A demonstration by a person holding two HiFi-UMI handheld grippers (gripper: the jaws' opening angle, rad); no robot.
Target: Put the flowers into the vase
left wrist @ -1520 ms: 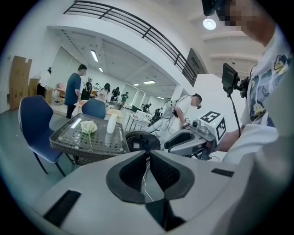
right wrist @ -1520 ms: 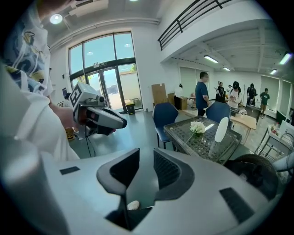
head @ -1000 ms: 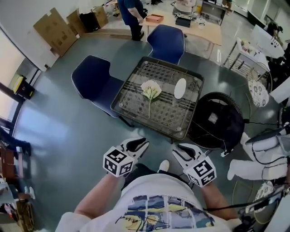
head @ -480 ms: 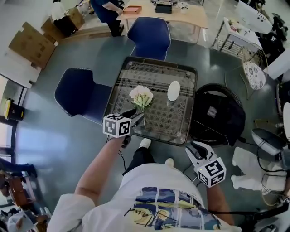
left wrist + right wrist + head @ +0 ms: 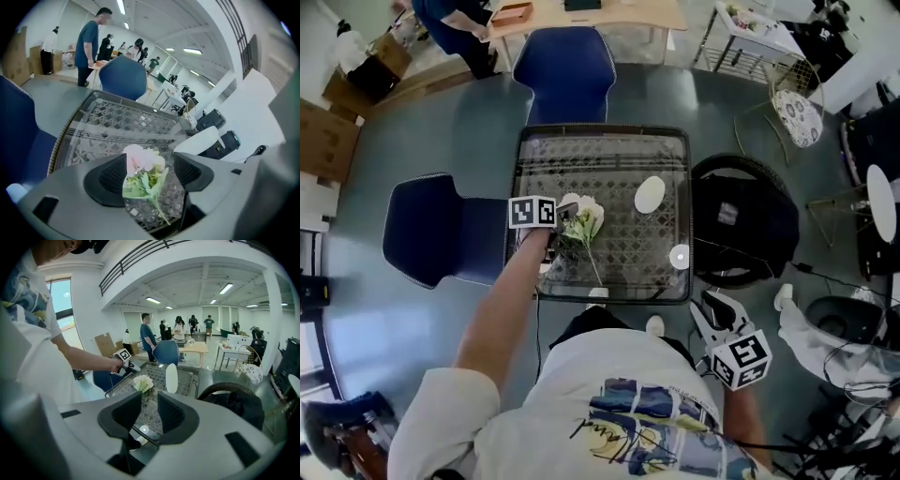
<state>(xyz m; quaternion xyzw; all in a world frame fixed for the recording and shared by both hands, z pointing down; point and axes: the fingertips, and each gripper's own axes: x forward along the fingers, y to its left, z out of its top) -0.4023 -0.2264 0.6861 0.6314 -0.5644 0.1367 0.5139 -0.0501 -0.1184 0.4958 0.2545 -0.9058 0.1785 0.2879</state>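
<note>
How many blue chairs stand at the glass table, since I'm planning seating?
2. One blue chair stands at the table's far side, the other blue chair at its left side. More could be out of frame.

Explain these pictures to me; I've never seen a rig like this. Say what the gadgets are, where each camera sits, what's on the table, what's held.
No robot: a person holds a two-jaw gripper in each hand. The head view looks down from the person's head; each gripper view looks along that gripper's own jaws. On the glass table are pale flowers and a white vase. The left gripper is at the flowers; its jaws have just been opening and stand either side of the blooms without pressing. The right gripper hangs near the person's body, jaws slightly apart, empty.
</note>
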